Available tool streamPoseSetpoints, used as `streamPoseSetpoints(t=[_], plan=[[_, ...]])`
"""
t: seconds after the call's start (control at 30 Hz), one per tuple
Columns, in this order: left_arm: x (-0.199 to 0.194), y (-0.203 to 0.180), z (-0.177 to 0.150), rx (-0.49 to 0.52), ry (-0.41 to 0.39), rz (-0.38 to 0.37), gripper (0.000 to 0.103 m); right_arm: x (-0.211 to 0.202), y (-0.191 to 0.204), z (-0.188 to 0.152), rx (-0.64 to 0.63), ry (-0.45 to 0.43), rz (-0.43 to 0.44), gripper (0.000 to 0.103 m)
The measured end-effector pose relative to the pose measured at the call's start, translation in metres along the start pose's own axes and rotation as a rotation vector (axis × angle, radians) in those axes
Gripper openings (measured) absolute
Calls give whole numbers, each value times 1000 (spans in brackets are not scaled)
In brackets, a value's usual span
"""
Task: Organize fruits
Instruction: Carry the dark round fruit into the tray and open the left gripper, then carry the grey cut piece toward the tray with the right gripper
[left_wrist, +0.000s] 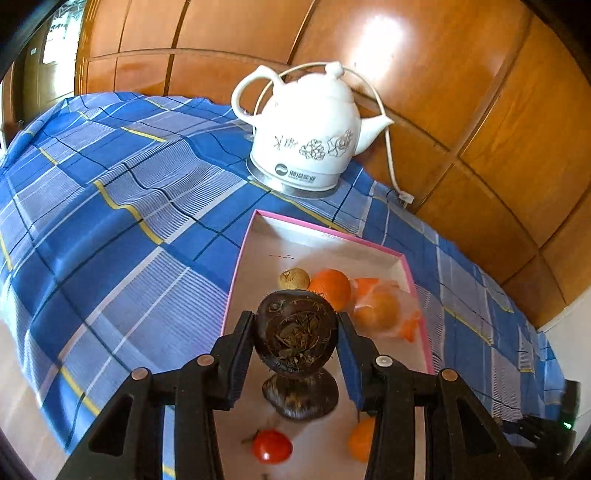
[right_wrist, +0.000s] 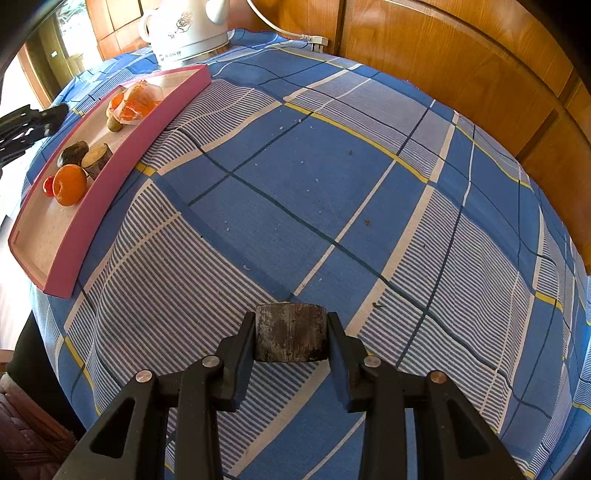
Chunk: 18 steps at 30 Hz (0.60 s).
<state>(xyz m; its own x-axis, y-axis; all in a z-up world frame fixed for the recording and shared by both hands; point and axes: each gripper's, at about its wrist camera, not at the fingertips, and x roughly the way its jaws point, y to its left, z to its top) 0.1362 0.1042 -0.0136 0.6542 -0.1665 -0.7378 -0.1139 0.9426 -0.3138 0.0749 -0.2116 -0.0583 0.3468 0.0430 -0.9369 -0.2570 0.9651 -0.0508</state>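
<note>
My left gripper (left_wrist: 295, 321) is shut on a dark brown, round, rough-skinned fruit (left_wrist: 295, 332), held above a pink-rimmed tray (left_wrist: 236, 266). Directly beneath it in the tray lies another dark brown piece (left_wrist: 301, 397). The tray also holds a small tan fruit (left_wrist: 293, 278), an orange (left_wrist: 330, 288), bagged oranges (left_wrist: 380, 306), a red tomato (left_wrist: 272, 445) and a second orange (left_wrist: 360, 439). My right gripper (right_wrist: 291, 319) is shut on a dark cylindrical chunk (right_wrist: 290, 332) just above the checked tablecloth (right_wrist: 332, 184), far from the tray (right_wrist: 122, 155).
A white ceramic kettle (left_wrist: 306, 129) with a cord stands on the cloth behind the tray, against wooden wall panels (left_wrist: 461, 92). The blue checked cloth (left_wrist: 110, 203) stretches left of the tray. In the right wrist view the left gripper's black frame (right_wrist: 29, 125) shows at the far left.
</note>
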Motion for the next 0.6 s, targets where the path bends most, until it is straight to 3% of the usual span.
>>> streamPoseSetpoints(t=[0.13,0.2,0.6], plan=[[20,-4,0,27,31,30,44,0,-1,0,-1,1,2,36],[22,-5,-2,32,29,43,49,0,-2,0,0,2,2,36],[-10,-24,-33,126,-31,112,49,0,2,0,-7,0,-7,36]])
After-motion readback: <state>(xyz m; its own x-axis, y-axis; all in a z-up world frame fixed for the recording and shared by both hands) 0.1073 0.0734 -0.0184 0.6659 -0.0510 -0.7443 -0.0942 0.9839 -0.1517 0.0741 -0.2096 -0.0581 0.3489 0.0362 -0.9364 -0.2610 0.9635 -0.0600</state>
